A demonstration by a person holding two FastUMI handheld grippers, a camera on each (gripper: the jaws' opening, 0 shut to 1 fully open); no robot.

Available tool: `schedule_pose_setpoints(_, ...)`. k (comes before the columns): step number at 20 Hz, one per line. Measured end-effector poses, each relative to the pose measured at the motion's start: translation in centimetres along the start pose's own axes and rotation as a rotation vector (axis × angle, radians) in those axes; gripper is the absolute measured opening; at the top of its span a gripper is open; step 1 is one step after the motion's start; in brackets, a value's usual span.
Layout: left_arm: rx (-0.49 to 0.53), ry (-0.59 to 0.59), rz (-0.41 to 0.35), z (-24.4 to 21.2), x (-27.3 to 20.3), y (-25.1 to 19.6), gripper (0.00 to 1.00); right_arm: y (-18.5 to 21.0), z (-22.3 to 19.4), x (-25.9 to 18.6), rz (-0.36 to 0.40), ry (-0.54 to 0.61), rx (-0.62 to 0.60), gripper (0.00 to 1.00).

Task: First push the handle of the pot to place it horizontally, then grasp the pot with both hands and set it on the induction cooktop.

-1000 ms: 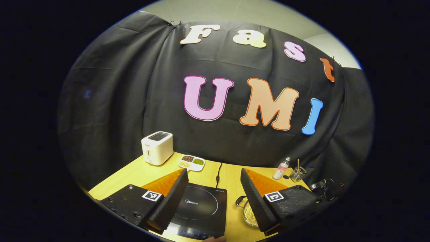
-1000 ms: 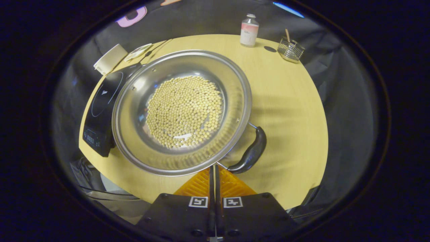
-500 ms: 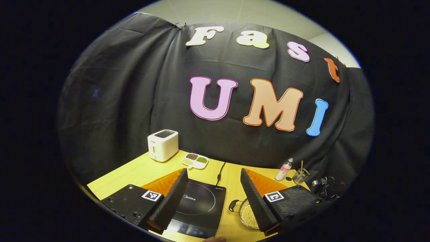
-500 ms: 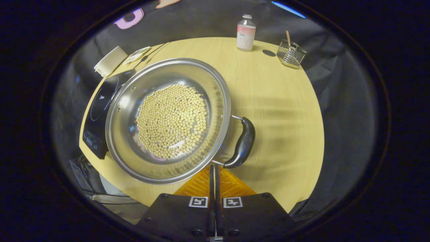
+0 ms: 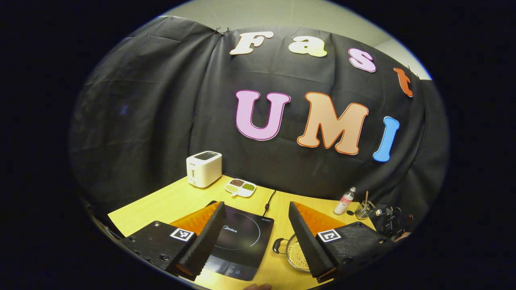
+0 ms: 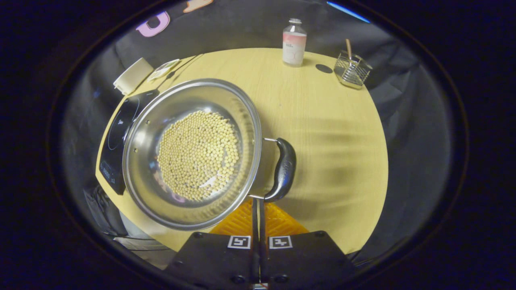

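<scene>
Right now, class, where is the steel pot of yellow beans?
In the right gripper view, the steel pot sits on the wooden table, beside the black induction cooktop, just ahead of the right gripper.

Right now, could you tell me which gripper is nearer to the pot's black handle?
Right. The right gripper, fingers shut, sits against the near end of the handle; the left gripper hovers open, back over the induction cooktop.

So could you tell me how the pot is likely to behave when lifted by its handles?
The pot looks like rigid polished steel, so probably slippery on bare metal. The loose beans could shift if it tilts, so keep it level. Its side handle likely offers the surest grip.
</scene>
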State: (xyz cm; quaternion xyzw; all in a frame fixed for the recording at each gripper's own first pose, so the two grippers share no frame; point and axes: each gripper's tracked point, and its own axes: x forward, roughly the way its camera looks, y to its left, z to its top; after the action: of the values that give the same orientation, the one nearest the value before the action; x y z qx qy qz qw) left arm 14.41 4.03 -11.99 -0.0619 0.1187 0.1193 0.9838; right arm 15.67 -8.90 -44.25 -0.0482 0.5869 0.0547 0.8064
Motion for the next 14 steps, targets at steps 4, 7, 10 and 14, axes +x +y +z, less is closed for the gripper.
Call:
schedule_pose_setpoints(4, 0.021, 0.022, -0.021, -0.1, -0.1, 0.0, 0.96, 0.1, 0.0, -0.5, -0.017, -0.041, 0.006, 0.02)
schedule_pose_setpoints(7, 0.023, 0.055, -0.07, -0.6, 0.6, -0.5, 0.96, 0.2, 0.3, -1.6, -0.044, -0.085, 0.016, 0.03)
schedule_pose_setpoints(10, 0.047, 0.1, -0.154, -1.6, 1.8, -1.3, 0.96, 0.6, 0.6, -2.9, -0.081, -0.13, 0.069, 0.03)
schedule_pose_setpoints(14, 0.066, 0.197, -0.28, -3.9, 2.9, -2.8, 0.96, 0.8, 1.0, -4.9, -0.145, -0.195, 0.156, 0.03)
